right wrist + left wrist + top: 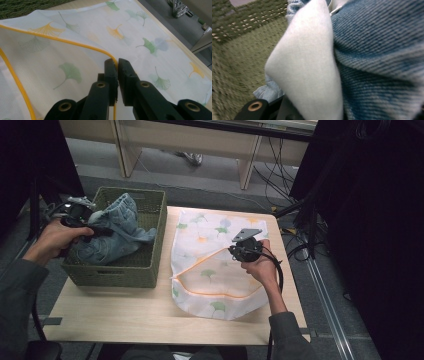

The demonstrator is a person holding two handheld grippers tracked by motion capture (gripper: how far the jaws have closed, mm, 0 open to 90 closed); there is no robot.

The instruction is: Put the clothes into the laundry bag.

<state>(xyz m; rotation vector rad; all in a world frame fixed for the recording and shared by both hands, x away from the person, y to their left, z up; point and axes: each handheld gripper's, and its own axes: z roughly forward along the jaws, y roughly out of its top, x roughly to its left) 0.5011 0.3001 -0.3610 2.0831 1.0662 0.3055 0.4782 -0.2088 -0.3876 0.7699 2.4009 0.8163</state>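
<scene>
Blue denim jeans [117, 230] lie bunched in a green woven basket [150, 265] on the table's left side. My left gripper [95, 222] is at the basket's left rim, shut on the jeans. Its view is pressed close to the denim [377, 57] and a white pocket lining [307, 70], which hide its fingertips, with the basket wall [239, 55] behind. A white mesh bag [210, 270] printed with ginkgo leaves lies flat to the right of the basket. My right gripper [239, 251] [117, 63] is shut on the bag's orange-trimmed opening edge [62, 41] and holds it slightly raised.
The wooden table [125, 315] has bare room along its front edge. Black cables [295, 240] and a dark stand are on the floor to the right. Desk legs [247, 167] stand beyond the table's far edge.
</scene>
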